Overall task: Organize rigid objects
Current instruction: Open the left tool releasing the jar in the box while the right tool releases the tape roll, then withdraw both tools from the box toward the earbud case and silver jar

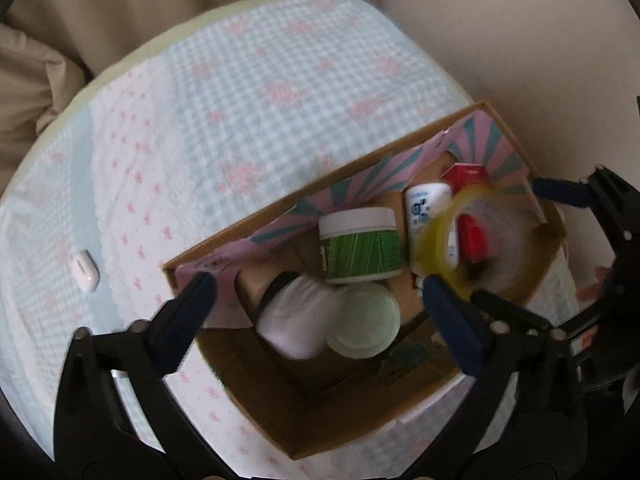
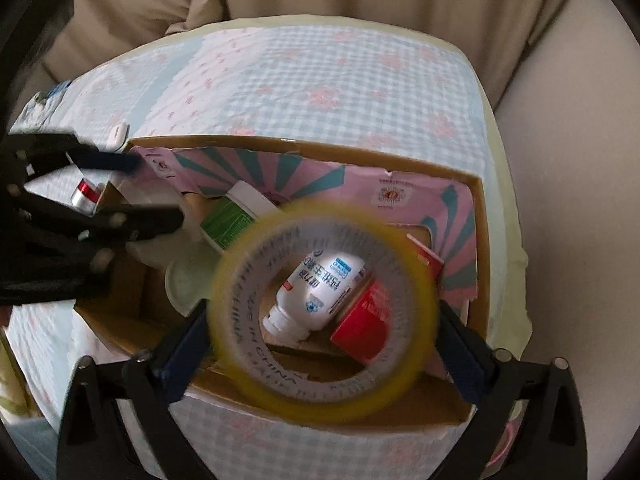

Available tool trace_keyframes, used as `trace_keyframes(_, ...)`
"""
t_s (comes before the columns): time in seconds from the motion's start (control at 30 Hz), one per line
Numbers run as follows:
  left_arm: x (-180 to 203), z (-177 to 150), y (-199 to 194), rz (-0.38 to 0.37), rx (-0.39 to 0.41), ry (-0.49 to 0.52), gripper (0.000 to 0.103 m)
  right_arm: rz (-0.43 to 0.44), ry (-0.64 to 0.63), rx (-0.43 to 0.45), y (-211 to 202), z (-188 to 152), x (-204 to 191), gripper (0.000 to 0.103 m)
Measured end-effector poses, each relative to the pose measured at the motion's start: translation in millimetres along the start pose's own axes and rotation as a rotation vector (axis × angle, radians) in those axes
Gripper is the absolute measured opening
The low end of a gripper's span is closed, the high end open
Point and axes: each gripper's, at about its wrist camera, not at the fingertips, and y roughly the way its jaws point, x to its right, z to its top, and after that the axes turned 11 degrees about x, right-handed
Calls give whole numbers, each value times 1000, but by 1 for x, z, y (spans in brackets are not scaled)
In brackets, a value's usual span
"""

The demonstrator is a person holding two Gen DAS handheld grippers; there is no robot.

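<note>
A roll of yellowish tape (image 2: 320,312) hangs blurred between the wide-spread fingers of the right claw (image 2: 320,344), over the open cardboard box (image 2: 478,240); I cannot tell whether the pads touch it, so this looks like the drop-in step. The left claw (image 1: 316,292) is wide open and empty above a green-labelled jar (image 1: 360,250), a pale round lid (image 1: 362,320) and a white bottle (image 2: 320,292). Next, both claws must lift clear of the crowded box on the gingham-covered counter (image 1: 240,92).
</note>
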Motion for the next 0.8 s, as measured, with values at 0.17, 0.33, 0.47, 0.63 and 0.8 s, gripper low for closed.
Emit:
trace_keyframes(0.17,-10,-4,-5,24,-7,1,103,-19,-12,117,-18,-1,5,103)
trace_keyframes(0.33,-19,-12,-9,39,-11,-20,103,-38,53,115,-25,-5,13,103)
trace_keyframes(0.47,-20,-18,-18,44,-11,-21,103,-57,76,122,-32,-6,14,103)
trace_keyframes(0.63,-23,-25,-38,45,6,-33,103,-74,84,140,-47,-4,11,103)
trace_keyframes(0.8,-33,-29,-78,51,54,-71,103,-57,117,126,-72,3,4,103)
